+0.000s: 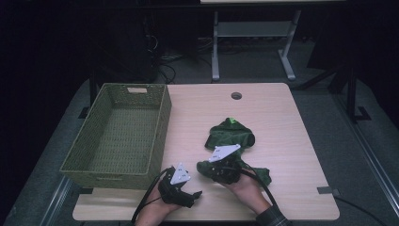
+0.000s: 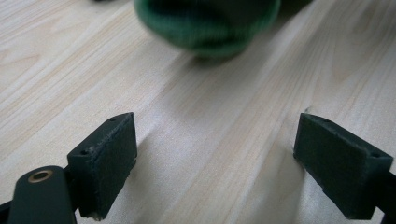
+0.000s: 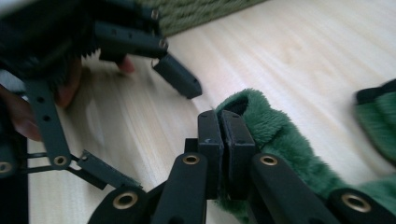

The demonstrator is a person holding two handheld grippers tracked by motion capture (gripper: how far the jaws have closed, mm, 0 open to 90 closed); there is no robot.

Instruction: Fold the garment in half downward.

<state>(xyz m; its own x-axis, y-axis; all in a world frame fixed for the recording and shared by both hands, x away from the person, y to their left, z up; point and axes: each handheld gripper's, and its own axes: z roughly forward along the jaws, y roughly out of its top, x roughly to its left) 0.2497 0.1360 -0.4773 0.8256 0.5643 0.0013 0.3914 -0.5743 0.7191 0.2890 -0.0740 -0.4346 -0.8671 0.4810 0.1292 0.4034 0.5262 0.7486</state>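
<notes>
A dark green plush cloth (image 1: 230, 134) lies crumpled on the light wooden table (image 1: 282, 117), right of centre. My right gripper (image 1: 205, 167) is at the cloth's near left end, shut on a fold of its fuzzy edge (image 3: 275, 135); in the right gripper view its jaws (image 3: 224, 126) are pressed together with green pile beside and under them. My left gripper (image 1: 192, 192) rests low near the table's front edge, just left of the right one. It stands open (image 2: 215, 135) over bare wood, with the cloth's end (image 2: 210, 23) blurred ahead of it.
A large olive woven basket (image 1: 157, 127) stands with nothing in it on the left half of the table; its wall (image 3: 201, 11) is close behind the left gripper (image 3: 149, 135). There is a cable hole (image 1: 236, 95) at the table's far edge. Bare table lies right of and beyond the cloth.
</notes>
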